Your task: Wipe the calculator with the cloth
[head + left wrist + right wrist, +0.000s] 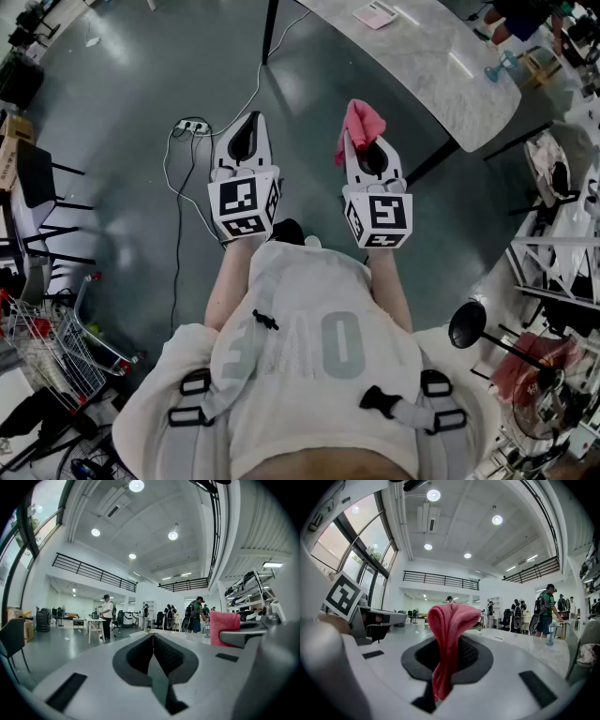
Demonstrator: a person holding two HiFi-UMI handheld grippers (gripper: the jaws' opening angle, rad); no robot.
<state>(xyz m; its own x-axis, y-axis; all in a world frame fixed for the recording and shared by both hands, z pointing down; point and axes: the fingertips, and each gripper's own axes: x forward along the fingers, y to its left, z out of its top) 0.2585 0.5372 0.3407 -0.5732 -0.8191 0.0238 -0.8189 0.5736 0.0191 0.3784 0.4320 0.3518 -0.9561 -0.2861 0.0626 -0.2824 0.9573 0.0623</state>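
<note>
A person holds both grippers level in front of the chest, above the floor. My right gripper (357,142) is shut on a pink cloth (361,122). In the right gripper view the cloth (449,620) stands up folded between the jaws of the right gripper (449,641) and hangs down behind them. My left gripper (250,128) is shut with nothing in it, and its jaws (153,637) meet in a thin line. A small flat pink-and-white thing (375,14), probably the calculator, lies on the grey table (441,66) far ahead to the right.
A power strip (192,125) and its cable lie on the floor ahead. A shopping cart (56,347) and a black chair (37,187) stand at the left, racks and a round black stand (466,323) at the right. Several people (107,613) stand by distant desks.
</note>
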